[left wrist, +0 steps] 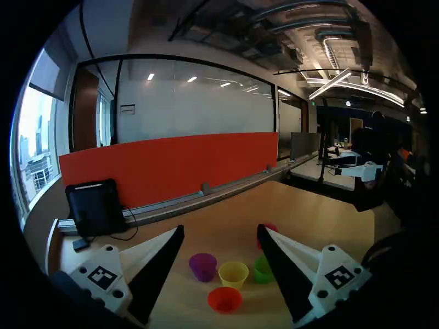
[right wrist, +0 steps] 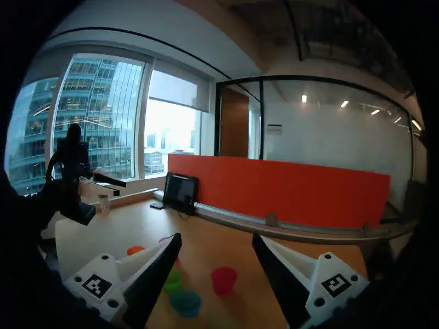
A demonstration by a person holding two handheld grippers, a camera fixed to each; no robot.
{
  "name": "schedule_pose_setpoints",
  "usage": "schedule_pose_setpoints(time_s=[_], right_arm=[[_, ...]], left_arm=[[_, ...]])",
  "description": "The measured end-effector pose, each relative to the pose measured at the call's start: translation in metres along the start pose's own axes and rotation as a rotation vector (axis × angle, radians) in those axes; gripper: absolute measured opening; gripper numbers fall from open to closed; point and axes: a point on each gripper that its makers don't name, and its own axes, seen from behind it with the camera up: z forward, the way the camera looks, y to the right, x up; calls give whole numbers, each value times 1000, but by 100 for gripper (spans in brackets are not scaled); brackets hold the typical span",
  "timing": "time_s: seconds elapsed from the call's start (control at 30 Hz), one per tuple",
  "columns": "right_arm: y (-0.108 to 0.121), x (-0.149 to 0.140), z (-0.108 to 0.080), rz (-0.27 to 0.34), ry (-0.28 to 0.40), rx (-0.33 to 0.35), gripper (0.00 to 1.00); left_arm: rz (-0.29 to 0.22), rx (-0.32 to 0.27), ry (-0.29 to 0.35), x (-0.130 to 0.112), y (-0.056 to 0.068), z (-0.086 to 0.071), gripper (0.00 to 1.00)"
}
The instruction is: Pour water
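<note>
Now left claw (left wrist: 219,227) hovering wide open, empty, over wooden desk (left wrist: 307,208); purple plastic cup (left wrist: 203,267), yellow plastic cup (left wrist: 233,274), orange plastic cup (left wrist: 224,299) clustering below. Right claw (right wrist: 215,237) gaping empty, pink plastic cup (right wrist: 224,279) standing ahead.

Upright on desk (left wrist: 307,208) (close cluster) — purple cup (left wrist: 203,266), yellow cup (left wrist: 233,274), green cup (left wrist: 262,270), red cup (left wrist: 224,299).
</note>
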Motion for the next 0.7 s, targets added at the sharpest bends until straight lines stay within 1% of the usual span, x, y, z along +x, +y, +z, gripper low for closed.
schedule_pose_setpoints(time_s=[0.2, 0.4, 0.5, 0.7], right_arm=[[-8, -12, 1, -29, -46, 29, 100], [-14, -29, -1, -41, -98, 56, 100], [-18, -39, -1, -46, -123, 67, 100], [-26, -53, -2, -56, -157, 83, 100]], left_arm=[[14, -28, -26, -7, 5, 6, 99], [38, -69, -77, -22, 16, 14, 99], [49, -79, -95, -28, 20, 18, 99], [65, -110, -135, -40, 29, 27, 99]])
